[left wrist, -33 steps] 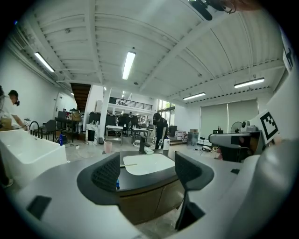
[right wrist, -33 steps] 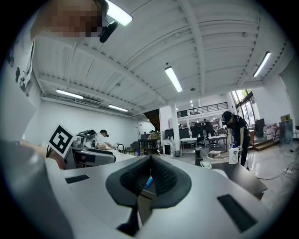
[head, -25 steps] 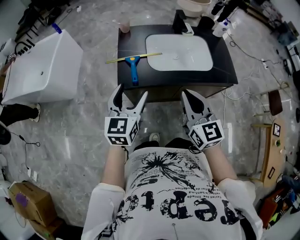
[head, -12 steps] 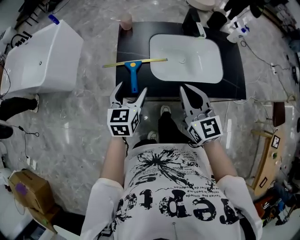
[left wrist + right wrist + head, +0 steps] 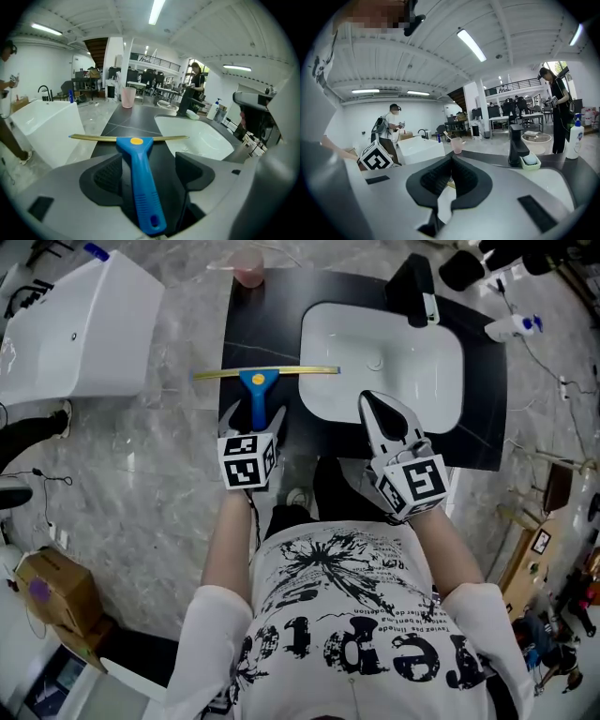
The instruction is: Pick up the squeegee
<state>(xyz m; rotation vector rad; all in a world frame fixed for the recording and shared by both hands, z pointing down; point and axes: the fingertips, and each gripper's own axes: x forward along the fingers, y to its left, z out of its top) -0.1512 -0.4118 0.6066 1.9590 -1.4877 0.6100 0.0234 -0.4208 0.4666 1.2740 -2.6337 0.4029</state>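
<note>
Head view looks down on a black countertop (image 5: 267, 329) with a white basin (image 5: 412, 381) set into it. A white tub (image 5: 75, 334) stands well apart, left of the basin. The squeegee (image 5: 257, 390) lies flat on the countertop just left of the basin. Its yellow blade runs crosswise, with one end touching the basin's rim, and its blue handle points back toward the person.

The left gripper (image 5: 254, 418) sits at the near edge of the countertop, left of the basin, with the handle running in between its jaws. Only the left gripper view shows that grip clearly. The jaws are spread, one pad on each side of the handle, and neither pad presses it.

The right gripper (image 5: 370, 401) hovers over the basin's near rim. The right gripper view shows its jaws pressed together with nothing between them. That view also shows a black faucet (image 5: 516, 143) at the basin's far rim and a small green soap dish (image 5: 530, 161) beside it. A pink cup (image 5: 248, 268) stands at the far left corner of the countertop, left of the basin.
</note>
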